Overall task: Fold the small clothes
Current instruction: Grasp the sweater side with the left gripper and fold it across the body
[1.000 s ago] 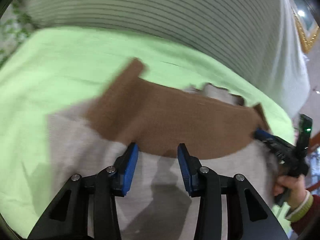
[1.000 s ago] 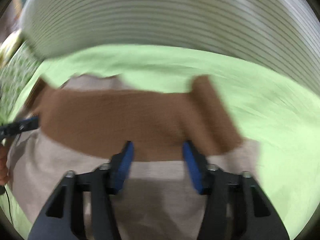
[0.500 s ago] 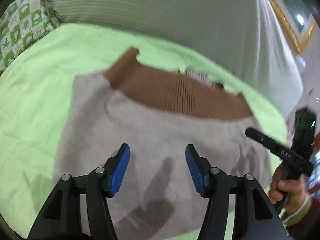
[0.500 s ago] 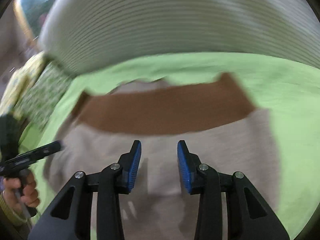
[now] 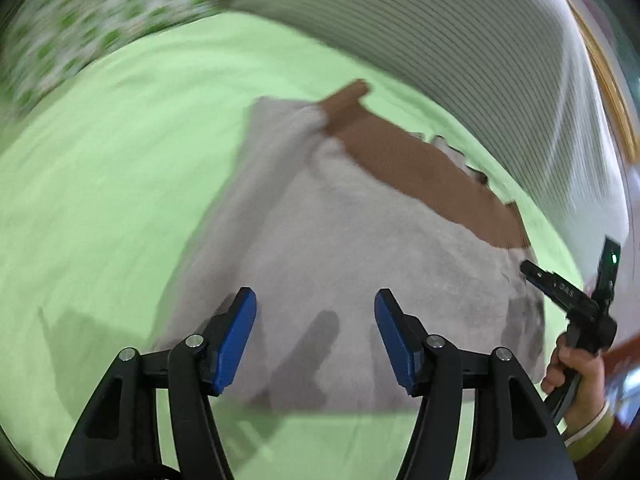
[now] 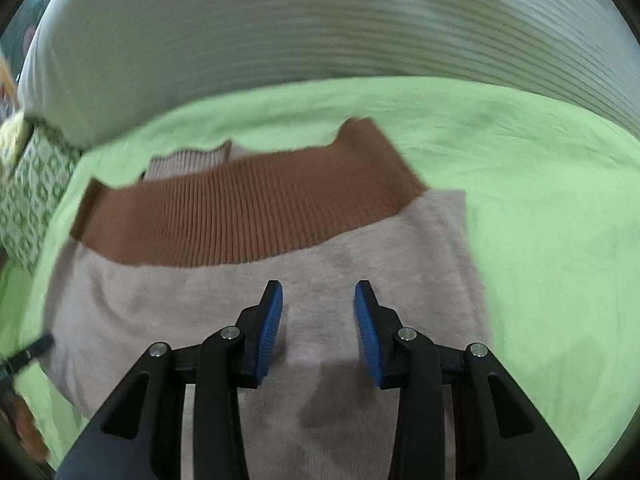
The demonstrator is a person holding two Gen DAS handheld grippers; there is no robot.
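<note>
Green bedding (image 6: 520,160) carries the grey sweater (image 6: 360,248), folded once, brown hem (image 6: 240,216) at its far edge. Your left gripper (image 5: 315,336) is opening, the right gripper (image 6: 318,326) part-open; both empty. Further folds likely remain.

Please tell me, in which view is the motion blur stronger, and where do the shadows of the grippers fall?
Left wrist view: strong blur, the patterned pillow is smeared; the left gripper, its jaws opening with nothing between them, throws shadows onto the grey sweater. Right wrist view: milder blur, brown ribbed band still readable; the right gripper shadows the sweater below.
</note>
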